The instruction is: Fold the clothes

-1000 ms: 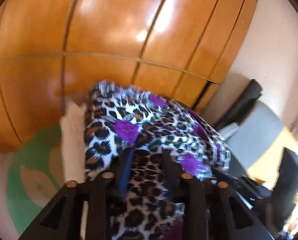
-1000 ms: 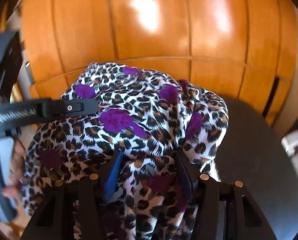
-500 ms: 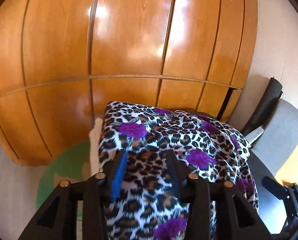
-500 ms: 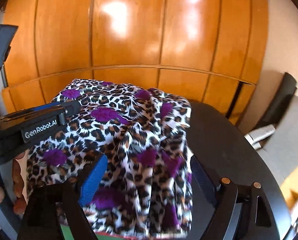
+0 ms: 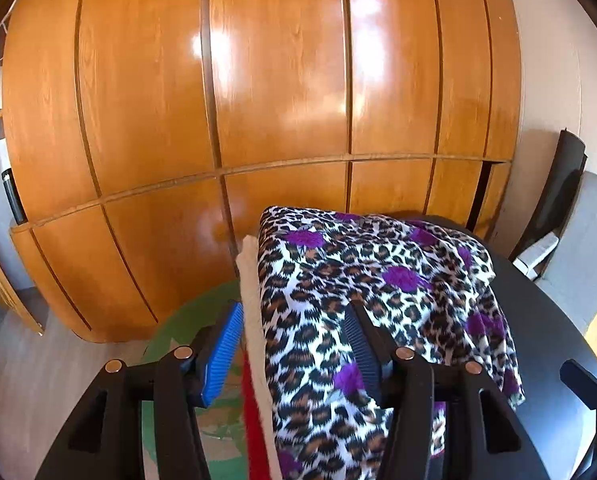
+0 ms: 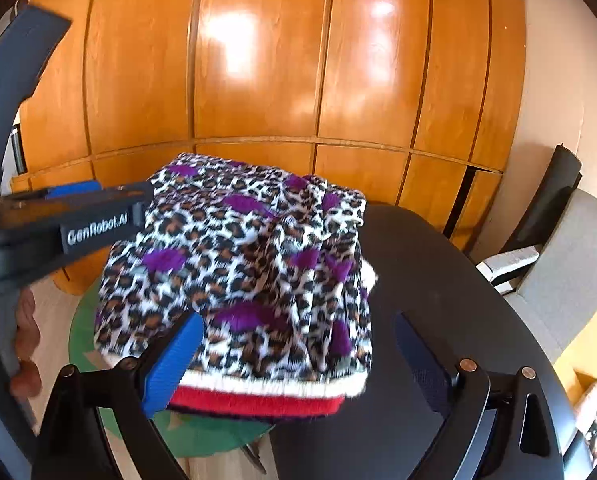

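A folded leopard-print garment with purple flowers (image 6: pixel 250 264) lies on top of a stack with a white and a red knit layer (image 6: pixel 258 398) at the left edge of a round black table (image 6: pixel 410 320). It also shows in the left wrist view (image 5: pixel 378 300), with the white layer's edge (image 5: pixel 252 300) beside it. My left gripper (image 5: pixel 294 336) is open, its fingers astride the stack's left edge. From the right wrist view the left gripper (image 6: pixel 94 216) reaches in at the left. My right gripper (image 6: pixel 298 356) is open wide in front of the stack, holding nothing.
A tall wooden wardrobe (image 5: pixel 282 100) fills the background. A grey chair (image 6: pixel 566 272) stands at the right of the table. A green round rug (image 6: pixel 202 436) lies on the floor under the table's left edge.
Both grippers have opened and let go of the leopard garment, which now rests on the stack. The right gripper has drawn back from it.
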A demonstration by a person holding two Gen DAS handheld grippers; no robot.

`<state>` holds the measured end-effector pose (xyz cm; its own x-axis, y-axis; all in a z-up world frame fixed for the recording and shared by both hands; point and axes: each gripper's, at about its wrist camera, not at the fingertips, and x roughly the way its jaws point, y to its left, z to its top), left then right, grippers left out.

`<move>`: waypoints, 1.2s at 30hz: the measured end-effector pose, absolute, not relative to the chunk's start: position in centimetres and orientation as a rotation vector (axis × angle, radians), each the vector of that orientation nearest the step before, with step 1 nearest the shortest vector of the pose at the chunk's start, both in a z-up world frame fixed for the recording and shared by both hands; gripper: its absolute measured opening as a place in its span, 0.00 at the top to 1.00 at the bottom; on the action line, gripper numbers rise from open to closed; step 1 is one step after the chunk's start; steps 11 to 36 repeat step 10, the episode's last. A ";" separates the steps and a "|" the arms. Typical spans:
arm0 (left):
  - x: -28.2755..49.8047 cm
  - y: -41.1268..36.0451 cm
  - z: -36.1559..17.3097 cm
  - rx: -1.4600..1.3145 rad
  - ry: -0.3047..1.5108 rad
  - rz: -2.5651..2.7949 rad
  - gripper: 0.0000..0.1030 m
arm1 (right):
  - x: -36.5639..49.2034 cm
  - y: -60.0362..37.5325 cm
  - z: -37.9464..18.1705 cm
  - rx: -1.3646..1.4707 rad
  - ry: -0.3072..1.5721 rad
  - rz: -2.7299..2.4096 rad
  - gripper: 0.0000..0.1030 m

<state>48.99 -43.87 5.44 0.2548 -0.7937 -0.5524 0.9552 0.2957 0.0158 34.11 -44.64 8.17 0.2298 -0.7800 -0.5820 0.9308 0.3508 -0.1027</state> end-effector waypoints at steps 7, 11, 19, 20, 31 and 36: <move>48.1 -42.2 6.0 0.372 0.422 -1.225 0.51 | 33.8 -43.5 7.3 0.294 0.614 -1.207 0.04; 47.8 -42.2 6.0 0.378 0.430 -1.236 0.50 | 33.6 -43.1 7.5 0.302 0.601 -1.219 0.04; 47.8 -42.2 6.0 0.378 0.430 -1.236 0.50 | 33.6 -43.1 7.5 0.302 0.601 -1.219 0.04; 47.8 -42.2 6.0 0.378 0.430 -1.236 0.50 | 33.6 -43.1 7.5 0.302 0.601 -1.219 0.04; 47.8 -42.2 6.0 0.378 0.430 -1.236 0.50 | 33.6 -43.1 7.5 0.302 0.601 -1.219 0.04; 47.8 -42.2 6.0 0.378 0.430 -1.236 0.50 | 33.6 -43.1 7.5 0.302 0.601 -1.219 0.04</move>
